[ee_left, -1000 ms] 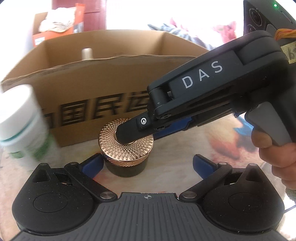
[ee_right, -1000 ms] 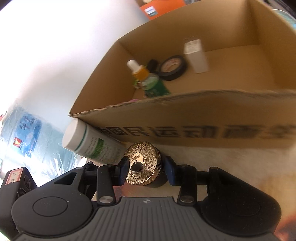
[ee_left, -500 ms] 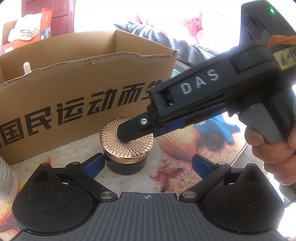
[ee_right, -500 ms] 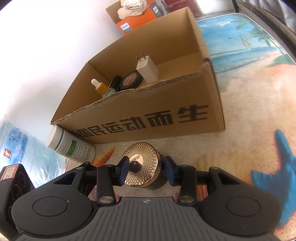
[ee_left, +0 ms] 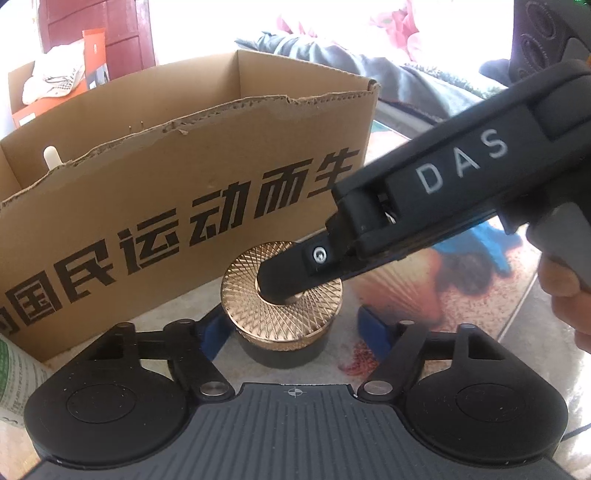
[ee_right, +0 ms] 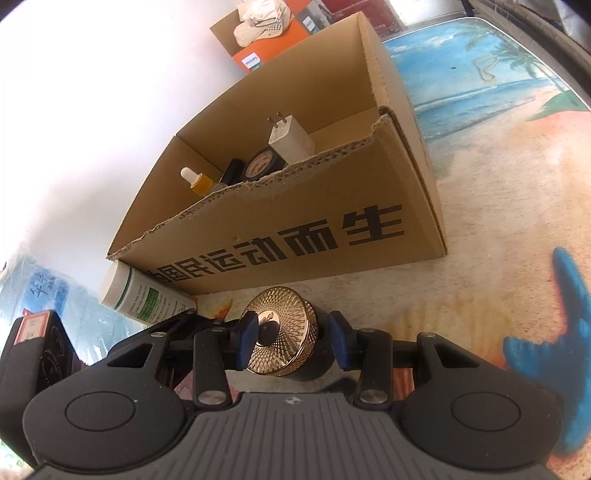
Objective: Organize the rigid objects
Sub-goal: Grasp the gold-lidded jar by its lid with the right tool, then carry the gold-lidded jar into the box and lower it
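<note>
Jar [ee_left: 282, 325] with gold patterned lid stood on desk [ee_right: 461, 236], before cardboard box [ee_right: 295, 236]. Jar straddled by right hand-held gripper [ee_right: 291, 341], pads wide, apart. Left hand-held gripper [ee_left: 291, 332] wide too. Judged rigid, heavyish, slippery; best gripped at dark body.

A beach print covers the counter [ee_right: 491, 192] — blue sea, pale sand and a blue starfish [ee_right: 561, 332] at its right side. Behind the cardboard carton an orange box [ee_right: 266, 55] holds a white cap [ee_right: 258, 18] — dark red panelling [ee_left: 96, 33] rises beyond, and bright white wall [ee_right: 92, 110] fills the left
</note>
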A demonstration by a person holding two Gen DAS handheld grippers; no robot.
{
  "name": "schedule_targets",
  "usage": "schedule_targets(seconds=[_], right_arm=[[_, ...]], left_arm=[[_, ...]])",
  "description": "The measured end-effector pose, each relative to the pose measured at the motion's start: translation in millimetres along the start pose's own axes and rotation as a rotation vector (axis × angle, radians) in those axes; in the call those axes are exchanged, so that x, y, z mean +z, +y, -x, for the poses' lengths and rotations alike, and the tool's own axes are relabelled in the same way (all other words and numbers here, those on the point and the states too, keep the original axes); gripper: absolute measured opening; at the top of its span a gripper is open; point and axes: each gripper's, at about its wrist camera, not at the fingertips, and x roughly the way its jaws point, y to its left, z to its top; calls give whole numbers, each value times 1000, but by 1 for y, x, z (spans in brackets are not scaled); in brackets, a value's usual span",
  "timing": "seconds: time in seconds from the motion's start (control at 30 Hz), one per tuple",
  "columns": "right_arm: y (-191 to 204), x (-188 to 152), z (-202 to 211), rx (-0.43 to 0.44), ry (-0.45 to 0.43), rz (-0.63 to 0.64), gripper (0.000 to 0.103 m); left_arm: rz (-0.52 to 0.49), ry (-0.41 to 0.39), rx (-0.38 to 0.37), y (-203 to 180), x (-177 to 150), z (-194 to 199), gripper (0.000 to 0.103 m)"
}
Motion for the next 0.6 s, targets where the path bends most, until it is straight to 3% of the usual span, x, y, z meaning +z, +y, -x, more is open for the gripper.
schedule_targets(seconds=[0.13,0.37,0.6], right_arm=[[-1,0,0,4,-3,4,44],[8,-3,5,-15,-15,17,43],[47,-2,42,12,-96,100,43]], left_arm=[[14,-15,27,-5,4,-4,56],[34,-25,21,-1,3,3,55],[34,-126,52,-1,10,64,55]])
